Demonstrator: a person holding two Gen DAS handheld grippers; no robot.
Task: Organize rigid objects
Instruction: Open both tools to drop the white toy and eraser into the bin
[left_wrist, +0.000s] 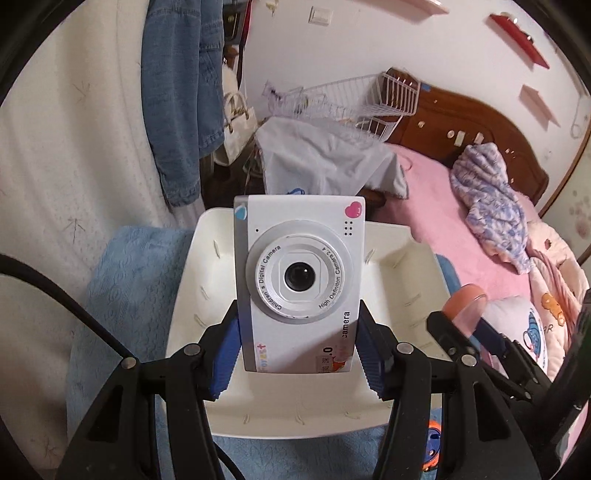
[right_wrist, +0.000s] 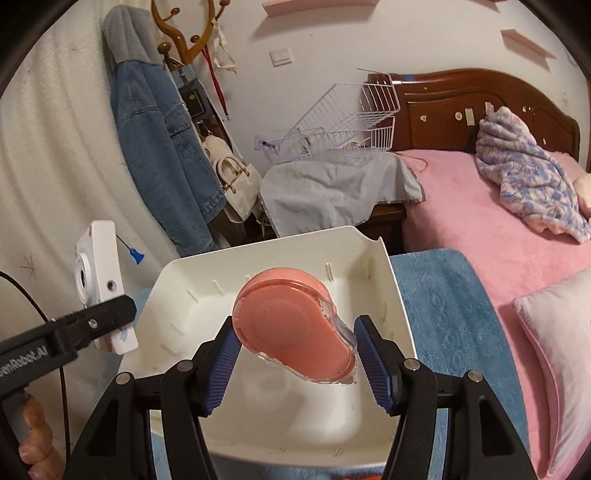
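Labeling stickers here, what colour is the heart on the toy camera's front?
Pink, at the top corner of the toy camera; clearest in the left wrist view.

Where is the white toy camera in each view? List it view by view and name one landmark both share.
Left wrist view: the toy camera fills the centre, lens facing us, clamped in the left hand-held gripper.
Right wrist view: the toy camera sits at the left edge, seen side-on.
Shared landmark: the white bin beneath both.

White wall (right_wrist: 325, 40), wooden headboard (right_wrist: 461, 99), pink bed (right_wrist: 461, 206), coat rack (right_wrist: 184, 40).
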